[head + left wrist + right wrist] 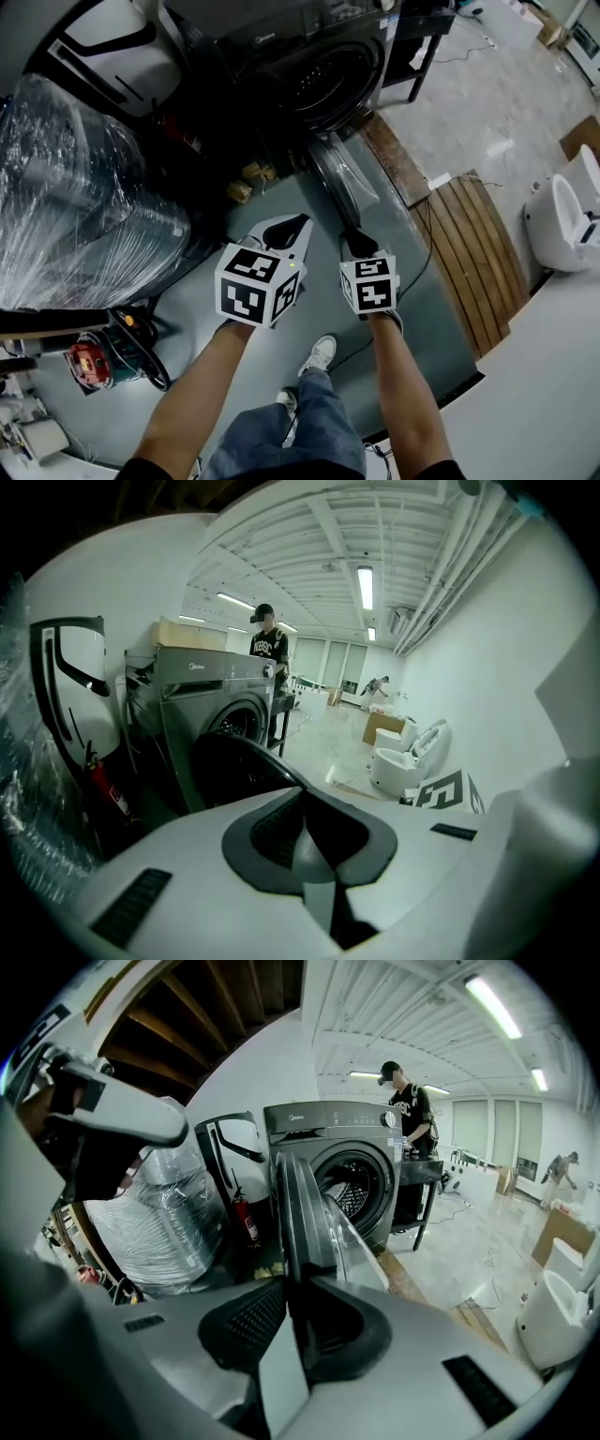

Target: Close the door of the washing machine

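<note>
Washing machine door (342, 183) stands wide open, swung out from the dark grey washing machine (309, 56) toward the person, its rim edge-on in the right gripper view with the clear bowl of the glass bulging to the right. The drum opening shows behind it.

Left of the door, a large bundle wrapped in clear plastic film (84, 197) fills the floor beside the machine. A red fire extinguisher (248, 1218) stands between bundle and machine, and some small yellowish scraps (248, 178) lie at the machine's foot. To the right a slatted wooden board (478, 253) lies on the floor, with a white toilet (567, 220) beyond it. A black metal stand (427, 37) stands just beside the machine's right side, and a person in a cap (408, 1110) stands behind it. A red power tool (89, 361) lies near the person's left arm.

The right gripper (356, 242) is clamped on the near rim of the door; in its own view the rim runs straight down between the two pads. The left gripper (289, 228) hangs just left of the door, apart from it, its jaws brought together with nothing between them.
</note>
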{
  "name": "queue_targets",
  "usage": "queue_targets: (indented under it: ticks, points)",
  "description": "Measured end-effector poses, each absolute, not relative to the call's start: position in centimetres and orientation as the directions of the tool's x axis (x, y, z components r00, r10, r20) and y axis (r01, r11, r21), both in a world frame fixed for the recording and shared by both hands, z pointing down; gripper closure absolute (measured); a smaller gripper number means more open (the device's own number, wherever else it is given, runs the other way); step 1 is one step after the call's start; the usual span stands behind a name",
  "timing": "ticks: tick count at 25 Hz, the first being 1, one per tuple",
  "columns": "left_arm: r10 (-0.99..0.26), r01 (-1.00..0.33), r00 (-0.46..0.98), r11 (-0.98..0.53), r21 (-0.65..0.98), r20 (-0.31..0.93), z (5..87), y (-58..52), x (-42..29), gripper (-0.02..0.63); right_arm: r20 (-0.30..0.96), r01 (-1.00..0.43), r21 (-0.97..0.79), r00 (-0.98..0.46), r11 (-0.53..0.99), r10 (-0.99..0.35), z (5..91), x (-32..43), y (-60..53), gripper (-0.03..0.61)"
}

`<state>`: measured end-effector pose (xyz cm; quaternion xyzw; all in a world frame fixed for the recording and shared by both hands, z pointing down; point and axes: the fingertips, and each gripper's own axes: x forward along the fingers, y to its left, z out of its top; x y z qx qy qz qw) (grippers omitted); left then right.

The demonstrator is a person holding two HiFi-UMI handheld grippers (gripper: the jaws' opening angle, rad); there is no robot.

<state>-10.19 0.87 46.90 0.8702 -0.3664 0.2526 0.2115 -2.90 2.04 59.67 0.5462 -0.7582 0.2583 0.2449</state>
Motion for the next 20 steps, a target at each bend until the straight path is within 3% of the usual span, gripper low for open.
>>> queue_targets:
  ticks: [20]
  points:
    - [-0.489,-0.685,0.669,-0.698,0.209,0.560,46.5,-6.7,0.1,0.583,0.670,-0.937,0.034,-0.237,0.347,-0.704,60.0,7.2,-3.8,0.474]
